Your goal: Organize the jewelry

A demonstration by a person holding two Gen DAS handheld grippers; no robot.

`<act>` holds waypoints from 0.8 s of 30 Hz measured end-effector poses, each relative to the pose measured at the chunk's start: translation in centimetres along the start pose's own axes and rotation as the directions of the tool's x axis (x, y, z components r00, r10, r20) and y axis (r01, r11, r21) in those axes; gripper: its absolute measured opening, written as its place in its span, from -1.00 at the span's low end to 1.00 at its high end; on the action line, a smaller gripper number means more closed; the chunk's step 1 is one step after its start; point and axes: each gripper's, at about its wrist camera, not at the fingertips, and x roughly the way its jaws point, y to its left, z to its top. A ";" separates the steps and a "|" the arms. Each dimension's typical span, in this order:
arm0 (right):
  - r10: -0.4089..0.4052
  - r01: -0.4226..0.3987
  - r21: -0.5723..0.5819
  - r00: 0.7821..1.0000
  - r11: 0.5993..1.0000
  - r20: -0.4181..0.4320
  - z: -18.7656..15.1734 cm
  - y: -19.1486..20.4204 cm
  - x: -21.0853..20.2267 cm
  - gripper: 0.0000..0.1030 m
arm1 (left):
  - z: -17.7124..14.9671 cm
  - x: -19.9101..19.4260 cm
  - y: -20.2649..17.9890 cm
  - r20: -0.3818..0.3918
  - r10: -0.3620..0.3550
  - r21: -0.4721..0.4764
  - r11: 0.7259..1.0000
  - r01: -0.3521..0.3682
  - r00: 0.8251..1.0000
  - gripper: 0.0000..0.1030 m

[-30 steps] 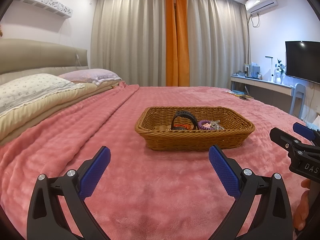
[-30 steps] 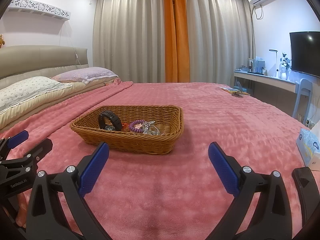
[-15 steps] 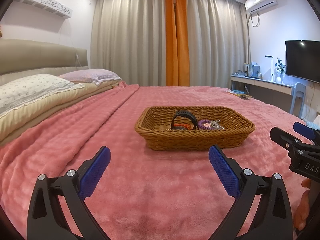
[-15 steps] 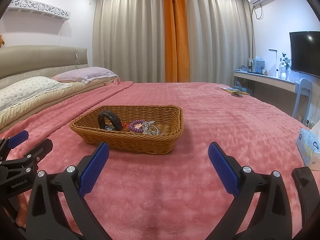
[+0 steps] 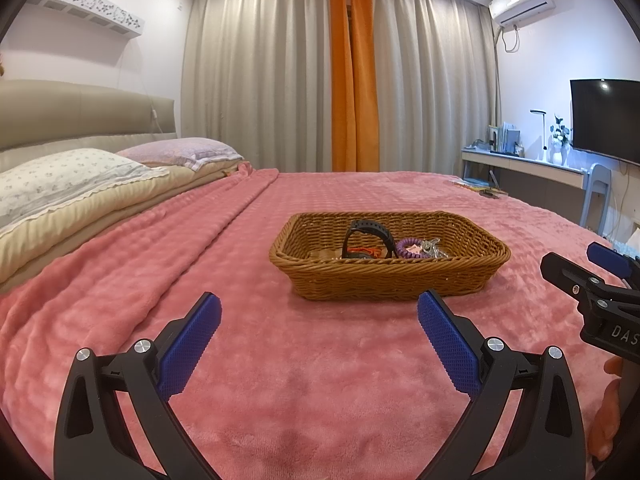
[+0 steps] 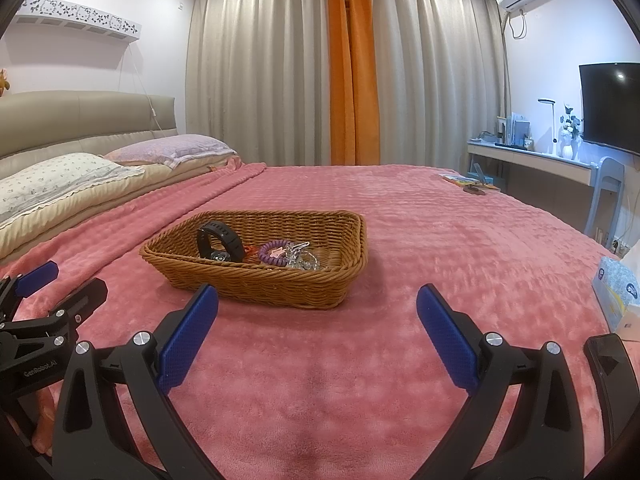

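Observation:
A brown wicker basket [image 5: 384, 280] sits on the pink bed; it also shows in the right wrist view [image 6: 280, 286]. Inside lie a black watch [image 5: 366, 232] [image 6: 220, 240], a purple coiled bracelet [image 5: 409, 248] [image 6: 273, 252], a small orange item [image 5: 364, 251] and a shiny silver piece [image 6: 302, 258]. My left gripper [image 5: 319, 322] is open and empty, just short of the basket's near wall. My right gripper [image 6: 317, 316] is open and empty, near the basket's front right corner. Each gripper shows at the edge of the other's view.
The pink blanket [image 5: 280, 380] covers the bed. Pillows [image 5: 72, 184] lie at the left. A tissue box [image 6: 618, 292] and a dark phone [image 6: 612, 364] lie at the right. A desk [image 6: 532, 160] and TV [image 6: 612, 108] stand beyond the bed.

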 end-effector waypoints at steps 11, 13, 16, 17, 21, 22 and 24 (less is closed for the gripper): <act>0.000 0.000 0.001 1.000 1.000 0.000 0.0 0.0 -0.1 0.85 | 0.0 0.0 0.0 0.000 0.000 0.001 1.000 0.000 1.000 0.85; 0.000 0.000 0.000 1.000 1.000 0.000 0.0 0.0 0.0 0.85 | 0.0 0.0 -0.1 0.000 0.000 0.001 1.000 0.000 1.000 0.85; 0.000 0.000 0.001 1.000 1.000 0.000 0.0 0.0 0.0 0.85 | 0.0 0.0 0.0 0.000 0.000 0.001 1.000 0.000 1.000 0.85; -0.001 0.001 0.001 1.000 1.000 0.000 0.0 0.0 0.0 0.85 | 0.1 0.0 0.0 0.000 0.000 0.002 1.000 0.000 1.000 0.85; 0.005 -0.005 0.002 1.000 1.000 -0.001 0.0 0.0 -0.1 0.85 | 0.1 0.0 0.0 -0.002 0.001 0.003 1.000 -0.001 1.000 0.85; 0.005 -0.005 0.004 1.000 1.000 -0.001 0.0 0.0 -0.1 0.85 | 0.0 0.0 0.0 -0.002 0.000 0.003 1.000 0.000 1.000 0.85; 0.002 -0.002 0.003 1.000 1.000 -0.003 0.0 0.0 -0.1 0.85 | 0.0 0.0 0.1 -0.002 0.000 0.005 1.000 0.000 1.000 0.85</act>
